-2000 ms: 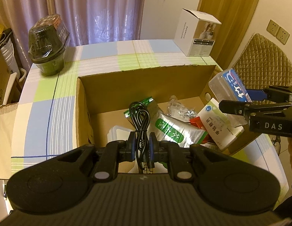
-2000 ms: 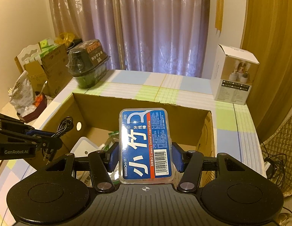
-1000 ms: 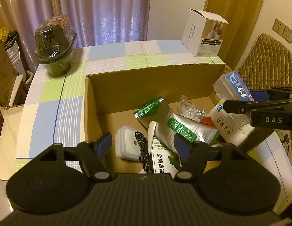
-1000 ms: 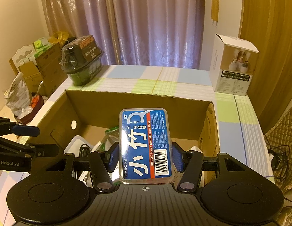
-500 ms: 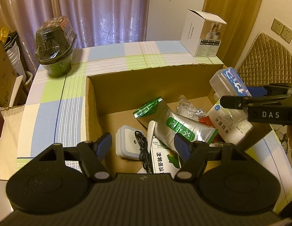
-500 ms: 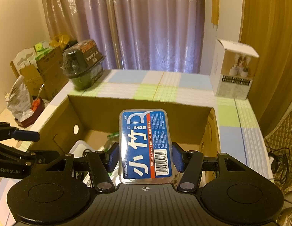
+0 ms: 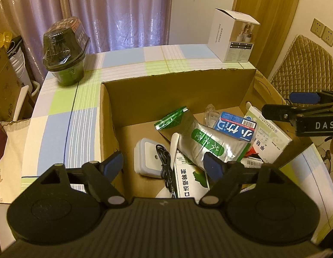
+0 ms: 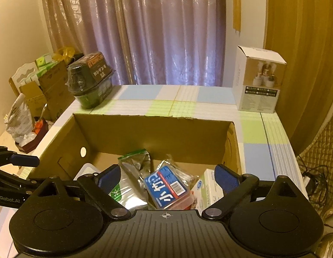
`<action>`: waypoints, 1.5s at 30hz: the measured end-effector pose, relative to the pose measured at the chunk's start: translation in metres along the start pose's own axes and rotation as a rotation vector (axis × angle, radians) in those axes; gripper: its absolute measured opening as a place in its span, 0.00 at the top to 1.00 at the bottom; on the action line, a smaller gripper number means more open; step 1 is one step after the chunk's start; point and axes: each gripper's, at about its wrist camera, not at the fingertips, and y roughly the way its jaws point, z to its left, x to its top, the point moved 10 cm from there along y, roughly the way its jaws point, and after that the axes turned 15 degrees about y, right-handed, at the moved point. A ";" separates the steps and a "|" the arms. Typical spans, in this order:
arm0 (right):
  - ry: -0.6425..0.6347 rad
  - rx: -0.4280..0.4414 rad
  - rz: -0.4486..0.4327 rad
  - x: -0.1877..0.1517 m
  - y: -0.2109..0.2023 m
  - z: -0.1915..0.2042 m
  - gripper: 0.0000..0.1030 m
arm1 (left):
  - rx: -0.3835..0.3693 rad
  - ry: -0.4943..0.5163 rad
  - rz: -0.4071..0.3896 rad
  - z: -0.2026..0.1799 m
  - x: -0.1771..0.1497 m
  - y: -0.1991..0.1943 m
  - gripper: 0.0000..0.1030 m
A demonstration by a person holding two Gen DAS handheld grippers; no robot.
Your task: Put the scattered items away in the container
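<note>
An open cardboard box [image 7: 177, 75] stands on the checked tablecloth. The blue dental floss pick case [image 7: 235, 129] lies inside it on a silver pouch [image 7: 205, 144], free of both grippers. Beside them lie a black cable [image 7: 166, 167], a white square container [image 7: 145, 157] and a white medicine box [image 7: 267, 137]. My left gripper [image 7: 163, 164] hangs open over the box's near side. My right gripper [image 8: 167, 177] is open above the floss case [image 8: 166, 186], nothing between its fingers. From the left wrist view the right gripper [image 7: 278, 104] shows over the box's right wall.
A green lidded bowl [image 7: 65, 51] and a white carton [image 7: 233, 36] stand on the table behind the box. A quilted chair [image 7: 304, 68] is at the right. Cartons and bags [image 8: 33, 99] crowd the floor at the left, curtains behind.
The right gripper opened and the floss case dropped into the box onto the pouch. Earlier the left gripper opened and let the black cable fall inside.
</note>
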 end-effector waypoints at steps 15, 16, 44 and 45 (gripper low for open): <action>0.084 -0.029 0.019 -0.034 -0.068 -0.011 0.04 | 0.053 -0.038 -0.041 -0.013 -0.016 -0.061 0.01; 0.082 -0.028 0.020 -0.037 -0.074 -0.009 0.04 | 0.050 -0.046 -0.042 -0.016 -0.019 -0.067 0.01; 0.123 -0.029 0.008 -0.092 -0.199 0.010 0.04 | 0.105 -0.182 -0.023 -0.071 -0.074 -0.204 0.01; 0.122 -0.028 0.004 -0.093 -0.202 0.011 0.04 | 0.103 -0.189 -0.025 -0.073 -0.075 -0.207 0.01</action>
